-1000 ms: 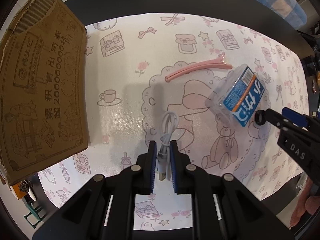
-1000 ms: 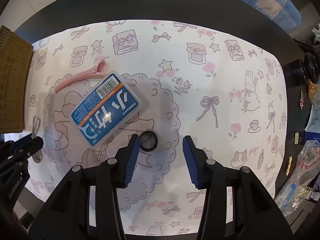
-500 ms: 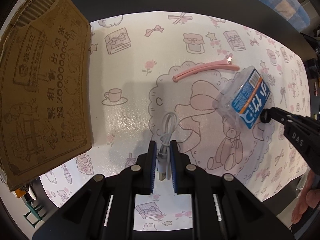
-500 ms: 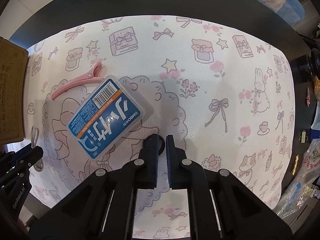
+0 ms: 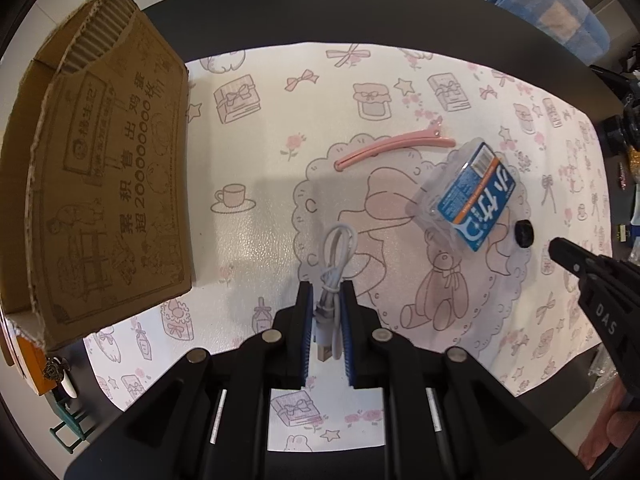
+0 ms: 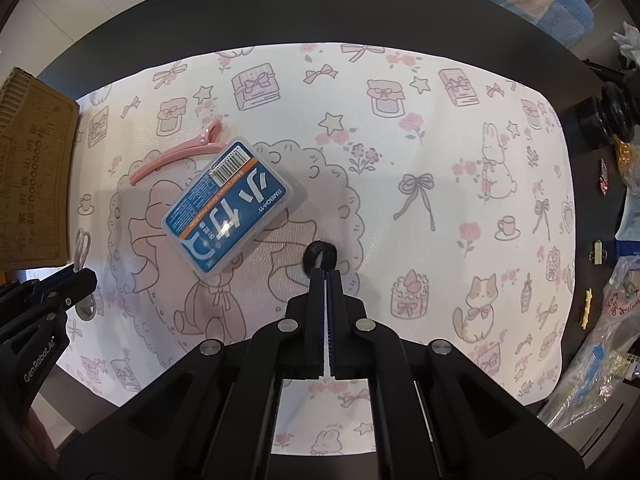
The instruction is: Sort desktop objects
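Pinching a coiled white cable [image 5: 333, 280] between its blue pads, the left gripper [image 5: 326, 320] hangs over the patterned mat [image 5: 280, 208], a cardboard box [image 5: 100, 184] to its left. The right gripper [image 6: 327, 276] has its jaws nearly together on a small black ring [image 6: 320, 254]. Just beyond, to its left, lie a blue-labelled plastic case [image 6: 234, 204] and a pink hair clip [image 6: 176, 156] on the desk [image 6: 280, 12].

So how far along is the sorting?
Nothing visibly sorted yet. In hand: left hand-held gripper clamps the coiled white USB cable; right hand-held gripper pinches the small black ring. Left on the mat: pink hair clip, blue-labelled clear plastic box.
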Demonstrator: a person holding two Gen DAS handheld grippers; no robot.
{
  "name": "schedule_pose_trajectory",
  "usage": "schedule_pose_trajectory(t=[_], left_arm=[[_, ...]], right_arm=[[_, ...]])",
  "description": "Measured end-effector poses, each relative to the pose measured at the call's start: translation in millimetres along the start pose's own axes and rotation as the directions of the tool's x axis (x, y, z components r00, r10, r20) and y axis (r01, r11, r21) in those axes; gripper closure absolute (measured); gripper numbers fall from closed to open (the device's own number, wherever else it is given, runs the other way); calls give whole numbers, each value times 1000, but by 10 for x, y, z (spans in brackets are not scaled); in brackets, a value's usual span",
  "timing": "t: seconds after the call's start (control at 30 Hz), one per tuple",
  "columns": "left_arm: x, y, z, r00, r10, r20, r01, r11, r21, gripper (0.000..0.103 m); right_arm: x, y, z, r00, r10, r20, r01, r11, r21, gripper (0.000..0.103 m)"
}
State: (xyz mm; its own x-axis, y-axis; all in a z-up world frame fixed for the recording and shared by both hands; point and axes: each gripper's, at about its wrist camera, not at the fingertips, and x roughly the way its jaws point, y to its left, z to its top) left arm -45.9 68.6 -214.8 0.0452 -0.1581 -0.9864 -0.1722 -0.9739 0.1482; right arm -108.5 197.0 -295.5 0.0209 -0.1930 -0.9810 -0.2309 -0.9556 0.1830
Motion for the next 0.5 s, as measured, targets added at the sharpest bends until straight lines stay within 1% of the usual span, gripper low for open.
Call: schedule_pose_trajectory(t=[0.03, 0.13, 0.17, 0.2, 0.27, 0.3, 0.33, 0.43, 0.5], left_arm=[[-46, -13, -10, 1000, -2, 4, 2, 1000, 2, 90], [-167, -1, -39, 1000, -6, 21, 6, 1000, 9, 90], [-203, 19, -46, 1000, -7, 28, 7, 1000, 12, 90], [-143, 118, 60, 999, -9, 32, 9, 1000, 14, 90], [119, 435, 440, 999, -15, 38, 14, 1000, 16, 90], [239, 367, 570, 999, -16, 40, 15, 1000, 18, 90], [274, 268, 598, 999, -17, 42, 16, 1000, 20, 90], [274, 205, 591, 999, -22, 46, 21, 1000, 22, 90], [182, 234, 525, 998, -25, 50, 23, 999, 24, 90]], right_arm=[[-53, -64, 6, 1000, 1, 4, -1, 1000, 0, 102], [-360, 7, -178, 1000, 2, 22, -2, 1000, 4, 102], [-367, -56, -120, 1000, 2, 28, -3, 1000, 6, 102], [-364, -118, -83, 999, 3, 35, -3, 1000, 8, 102], [-308, -240, -156, 999, 4, 50, -4, 1000, 13, 102], [-351, -308, -266, 998, 4, 56, -4, 1000, 15, 102], [-384, -349, -339, 998, 3, 62, -4, 1000, 16, 102], [-345, -338, -278, 997, 0, 71, -1, 1000, 18, 102], [-405, -342, -295, 997, -4, 77, 3, 1000, 17, 102]])
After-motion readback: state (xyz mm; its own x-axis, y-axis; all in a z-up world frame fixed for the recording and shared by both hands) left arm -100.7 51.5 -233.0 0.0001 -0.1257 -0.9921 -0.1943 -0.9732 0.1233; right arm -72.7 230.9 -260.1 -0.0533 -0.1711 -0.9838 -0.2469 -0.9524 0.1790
